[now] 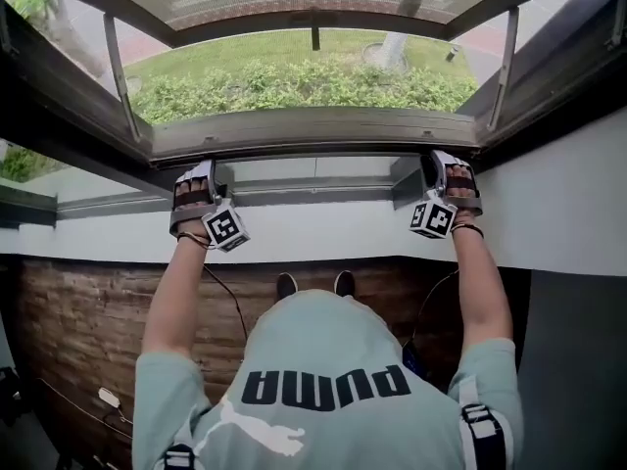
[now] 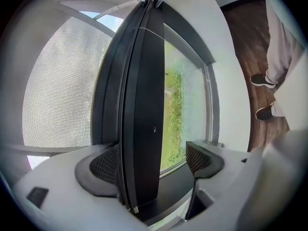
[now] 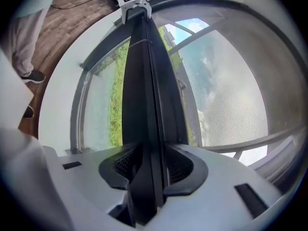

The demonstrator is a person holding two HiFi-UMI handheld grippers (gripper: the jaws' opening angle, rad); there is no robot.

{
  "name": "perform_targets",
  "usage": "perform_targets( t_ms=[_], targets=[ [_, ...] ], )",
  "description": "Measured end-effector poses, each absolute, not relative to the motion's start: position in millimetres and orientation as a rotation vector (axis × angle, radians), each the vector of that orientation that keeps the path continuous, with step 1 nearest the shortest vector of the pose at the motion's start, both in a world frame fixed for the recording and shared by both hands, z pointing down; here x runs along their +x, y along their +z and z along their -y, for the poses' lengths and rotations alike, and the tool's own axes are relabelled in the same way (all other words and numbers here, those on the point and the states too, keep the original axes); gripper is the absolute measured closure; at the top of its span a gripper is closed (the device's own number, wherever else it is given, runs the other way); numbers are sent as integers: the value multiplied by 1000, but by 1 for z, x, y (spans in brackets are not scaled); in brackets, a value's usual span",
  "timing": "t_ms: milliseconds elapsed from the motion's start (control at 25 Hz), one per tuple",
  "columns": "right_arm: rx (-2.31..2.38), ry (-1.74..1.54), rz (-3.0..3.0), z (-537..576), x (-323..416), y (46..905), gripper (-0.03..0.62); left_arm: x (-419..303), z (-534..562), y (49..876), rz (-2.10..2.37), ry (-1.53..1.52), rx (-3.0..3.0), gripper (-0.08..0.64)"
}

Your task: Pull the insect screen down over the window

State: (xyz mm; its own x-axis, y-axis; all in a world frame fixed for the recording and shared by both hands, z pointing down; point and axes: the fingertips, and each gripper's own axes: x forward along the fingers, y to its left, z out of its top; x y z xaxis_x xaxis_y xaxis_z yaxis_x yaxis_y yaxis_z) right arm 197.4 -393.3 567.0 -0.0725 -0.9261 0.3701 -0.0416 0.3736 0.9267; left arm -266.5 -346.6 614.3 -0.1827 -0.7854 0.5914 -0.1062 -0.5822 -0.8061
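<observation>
Left gripper [image 2: 153,161]: spread wide; screen bar [image 2: 142,81] loose between jaws, nearer one pad.
Right gripper [image 3: 149,165]: pinching the same bar.
Advice: clamp left before pulling, then lower both ends evenly.

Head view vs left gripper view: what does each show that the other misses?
Head view only: the person's arms and pale green hooded top. Left gripper view only: the left gripper has its jaws apart round the dark screen bar, one pad clear of it. Both: grey mesh screen, outdoor greenery, black shoes.
</observation>
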Motion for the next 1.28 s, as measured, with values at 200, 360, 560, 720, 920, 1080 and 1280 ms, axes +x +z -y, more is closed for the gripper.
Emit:
perform_targets(
  t_ms=[200, 360, 560, 720, 920, 1080, 1280],
  targets=[
    [963, -902, 1361, 397, 242, 569, 461, -266, 351, 613, -1066, -1793, -1557, 137],
    [1016, -877, 1352, 391, 242, 569, 461, -264, 349, 611, -1080, -1796, -1551, 138],
    [1087, -838, 1368, 395, 239, 572, 453, -267, 354, 611, -1063, -1767, -1516, 138],
    [1078, -917, 1323, 404, 232, 569, 461, -274, 356, 607, -1138, -1748, -1487, 138],
    [999, -850, 1317, 386, 272, 558, 495, -227, 375, 595, -1221, -1633, -1499, 164],
    [979, -860, 1319, 402, 253, 557, 494, -256, 361, 599, -1179, -1851, -1507, 164],
    [951, -834, 1330, 400, 244, 557, 494, -256, 358, 599, -1230, -1876, -1588, 164]
  ],
)
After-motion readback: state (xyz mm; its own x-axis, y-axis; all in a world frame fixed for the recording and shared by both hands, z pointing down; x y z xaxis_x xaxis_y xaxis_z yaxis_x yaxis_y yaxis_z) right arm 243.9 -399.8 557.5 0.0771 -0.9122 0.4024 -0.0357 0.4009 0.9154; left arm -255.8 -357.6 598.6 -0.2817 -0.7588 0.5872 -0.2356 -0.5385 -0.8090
